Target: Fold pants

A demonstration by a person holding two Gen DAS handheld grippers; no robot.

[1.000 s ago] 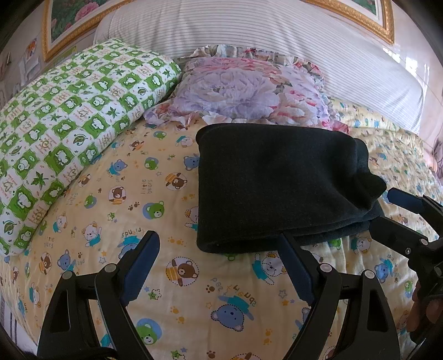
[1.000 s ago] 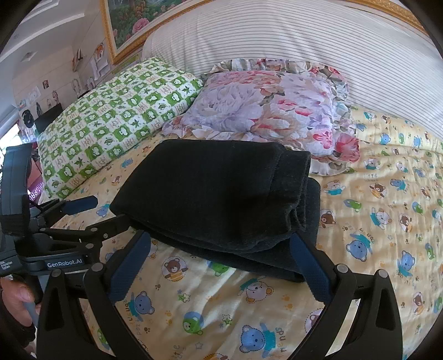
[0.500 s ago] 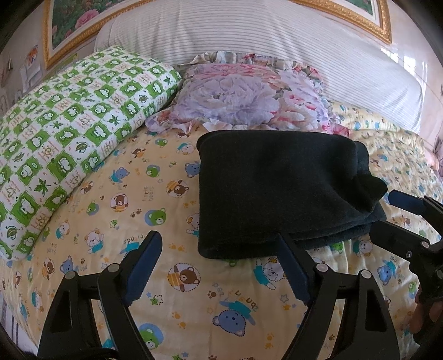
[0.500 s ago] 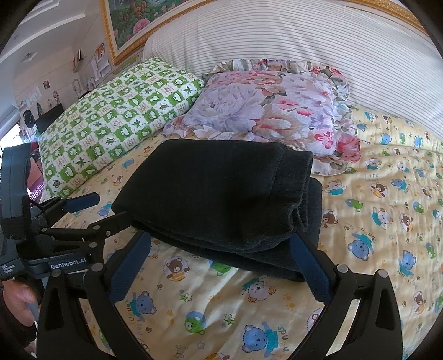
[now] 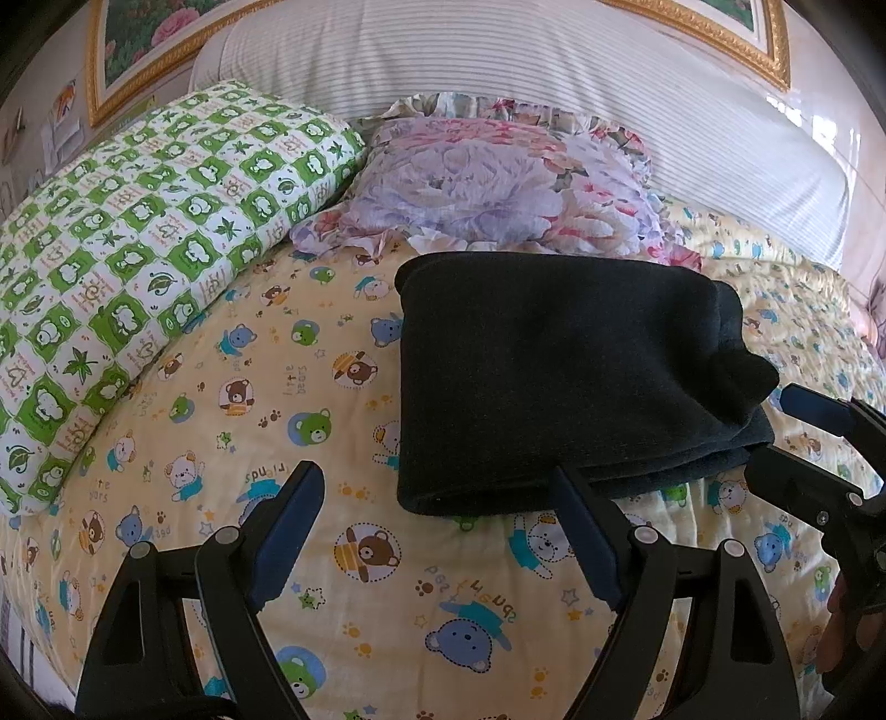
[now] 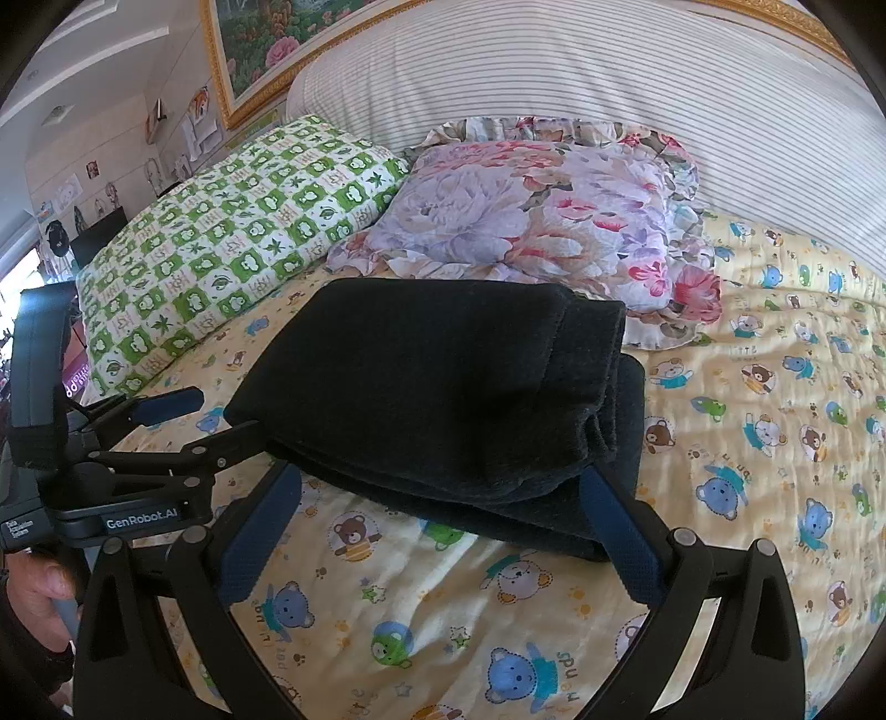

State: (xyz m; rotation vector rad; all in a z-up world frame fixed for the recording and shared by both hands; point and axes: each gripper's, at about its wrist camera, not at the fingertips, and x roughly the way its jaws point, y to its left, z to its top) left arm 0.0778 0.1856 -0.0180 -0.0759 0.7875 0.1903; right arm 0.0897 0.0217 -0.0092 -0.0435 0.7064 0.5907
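The black pants point(image 5: 559, 376) lie folded into a thick rectangle on the yellow bear-print bedsheet point(image 5: 310, 432), in front of the pillows. They also show in the right wrist view point(image 6: 443, 399), with the stacked layers on their right side. My left gripper point(image 5: 437, 498) is open and empty, just in front of the bundle's near edge. My right gripper point(image 6: 437, 498) is open and empty, also at the near edge. Each gripper shows in the other's view: the right one point(image 5: 797, 443) and the left one point(image 6: 194, 421).
A green-and-white checked pillow point(image 5: 138, 243) lies at the left and a floral pillow point(image 5: 498, 183) behind the pants. A striped headboard cushion point(image 5: 526, 61) runs along the back, under gold-framed pictures point(image 6: 260, 50).
Both grippers have drawn back slightly from the folded pants and stayed open. The pants have not moved.
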